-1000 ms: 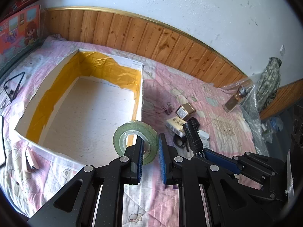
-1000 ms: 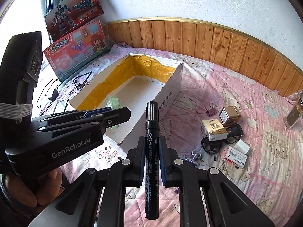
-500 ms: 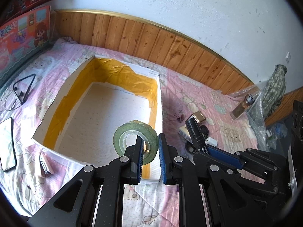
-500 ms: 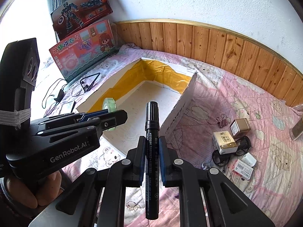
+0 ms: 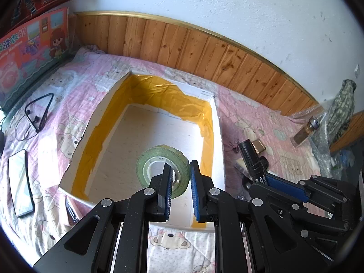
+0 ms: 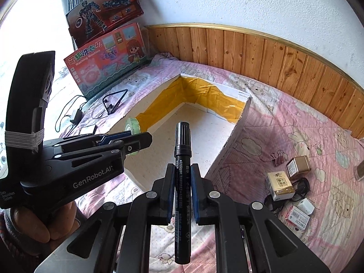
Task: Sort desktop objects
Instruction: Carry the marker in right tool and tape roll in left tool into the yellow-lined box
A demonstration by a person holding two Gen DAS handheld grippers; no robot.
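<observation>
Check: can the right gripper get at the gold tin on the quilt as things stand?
Probably not yet. The right gripper is shut on the black marker, so its jaws are occupied. The path to the gold tin itself looks free; it needs to drop the marker first.

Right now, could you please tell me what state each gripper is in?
Left gripper: closed on the tape roll.
Right gripper: closed on the black marker.

White plaster wall (image 5: 227, 4) is looking a bit scuffed, with wood paneling (image 6: 273, 54) running along its lower part under a gold trim. Pink cartoon-bear quilt (image 6: 295, 118) is covering the bed, and bright daylight is pouring in from the far left.
</observation>
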